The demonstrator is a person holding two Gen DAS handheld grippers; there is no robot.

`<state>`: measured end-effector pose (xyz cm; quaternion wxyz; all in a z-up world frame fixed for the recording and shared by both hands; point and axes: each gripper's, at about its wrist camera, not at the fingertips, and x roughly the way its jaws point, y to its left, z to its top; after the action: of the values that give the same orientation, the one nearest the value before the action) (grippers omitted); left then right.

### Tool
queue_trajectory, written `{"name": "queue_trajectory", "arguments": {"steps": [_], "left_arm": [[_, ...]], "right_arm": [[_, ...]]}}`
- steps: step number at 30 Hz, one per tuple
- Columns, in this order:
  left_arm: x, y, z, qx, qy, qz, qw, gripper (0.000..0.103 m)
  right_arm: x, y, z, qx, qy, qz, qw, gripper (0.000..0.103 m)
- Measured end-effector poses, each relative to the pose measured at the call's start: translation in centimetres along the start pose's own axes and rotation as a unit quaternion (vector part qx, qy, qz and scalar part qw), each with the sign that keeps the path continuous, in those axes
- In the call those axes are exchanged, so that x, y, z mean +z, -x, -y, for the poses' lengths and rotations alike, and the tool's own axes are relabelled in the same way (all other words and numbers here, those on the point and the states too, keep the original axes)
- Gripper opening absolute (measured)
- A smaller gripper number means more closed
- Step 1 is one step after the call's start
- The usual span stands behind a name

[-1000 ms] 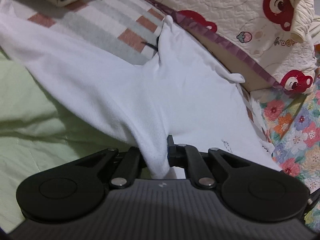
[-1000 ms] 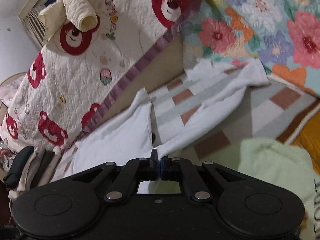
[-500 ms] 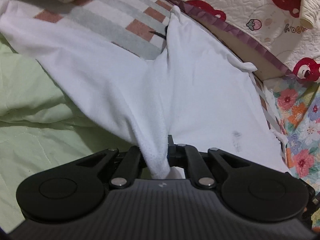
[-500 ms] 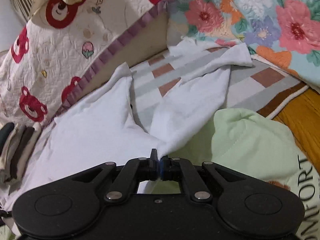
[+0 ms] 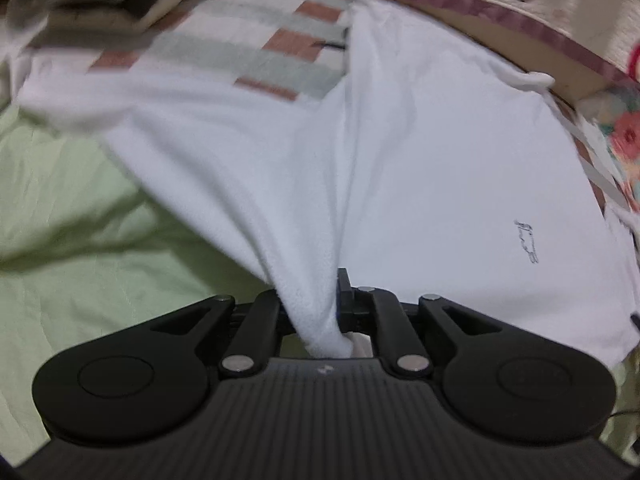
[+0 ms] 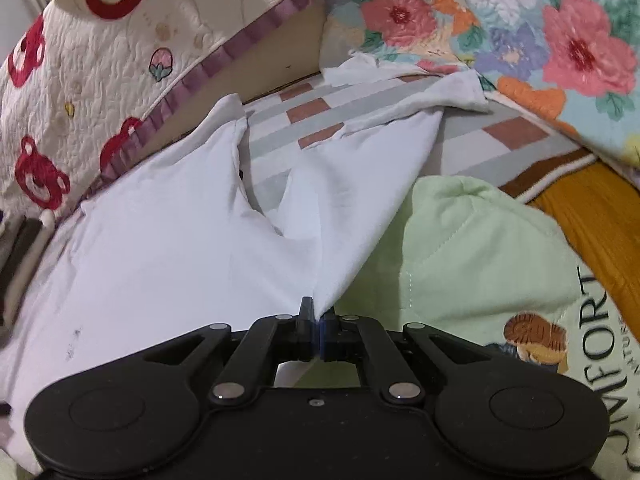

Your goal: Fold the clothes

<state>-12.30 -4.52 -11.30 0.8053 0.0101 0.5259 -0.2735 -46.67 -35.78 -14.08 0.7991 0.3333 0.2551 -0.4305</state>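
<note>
Left wrist view shows the left gripper point(image 5: 320, 312) pinching a bunch of the white shirt point(image 5: 440, 168) lying beside the green blanket point(image 5: 80, 220), while the right gripper point(image 6: 318, 334) pinches its edge, probably to fold it.

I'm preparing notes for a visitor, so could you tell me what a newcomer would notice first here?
First, the white garment spread over the striped cover, pinched at its near edge by the left tool and the right tool. Next, the red bear quilt standing behind it and the light green blanket lying alongside.
</note>
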Motion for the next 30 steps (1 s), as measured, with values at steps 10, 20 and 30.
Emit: {"name": "queue_trajectory", "arguments": {"steps": [10, 20, 30], "left_arm": [[2.2, 3.8, 5.6, -0.089, -0.112, -0.013, 0.9896, 0.012], [5.2, 5.7, 15.4, -0.169, -0.278, -0.013, 0.9454, 0.038], [10.2, 0.5, 28.1, -0.076, -0.494, -0.125, 0.8571, 0.039]], "right_arm": [[3.4, 0.3, 2.0, -0.084, 0.078, 0.03, 0.993, 0.005], [12.5, -1.0, 2.2, -0.062, 0.184, 0.061, 0.979, 0.042], [28.9, -1.5, -3.9, -0.016, 0.21, -0.021, 0.977, 0.054]]}}
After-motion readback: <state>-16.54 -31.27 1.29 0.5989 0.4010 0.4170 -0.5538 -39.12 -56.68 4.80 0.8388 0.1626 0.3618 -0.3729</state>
